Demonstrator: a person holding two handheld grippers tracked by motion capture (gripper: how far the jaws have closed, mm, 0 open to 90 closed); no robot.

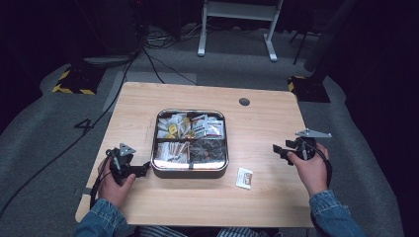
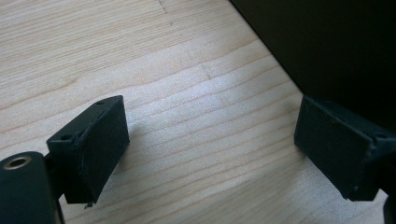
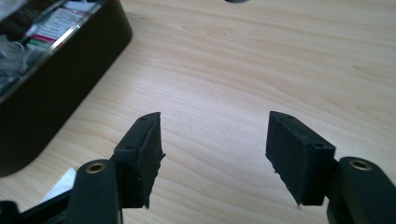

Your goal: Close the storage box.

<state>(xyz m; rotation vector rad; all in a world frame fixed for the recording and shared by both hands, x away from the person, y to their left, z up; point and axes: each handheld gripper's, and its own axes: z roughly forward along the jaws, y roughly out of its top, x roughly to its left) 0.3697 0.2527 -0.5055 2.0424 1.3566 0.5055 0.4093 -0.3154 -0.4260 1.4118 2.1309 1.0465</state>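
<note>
A dark square tin (image 1: 189, 169) with four compartments full of small packets sits mid-table. One white packet (image 1: 244, 177) lies on the wood just right of the tin's near corner. My left gripper (image 1: 143, 170) rests low beside the tin's left wall, jaws open over bare wood (image 2: 205, 121), the right jaw close to the tin's dark side (image 2: 336, 51). My right gripper (image 1: 277, 151) hovers to the right of the tin, pointing left, open with nothing between its jaws (image 3: 215, 154). The tin's wall (image 3: 51, 98) shows at the left of the right gripper view, and a white corner of the packet (image 3: 60, 183) at the bottom left.
A round dark grommet hole (image 1: 244, 101) sits near the table's far edge. Beyond the table the carpet holds cables (image 1: 158, 69) and a white stand's feet (image 1: 237, 29). Bare wood stretches right of the tin.
</note>
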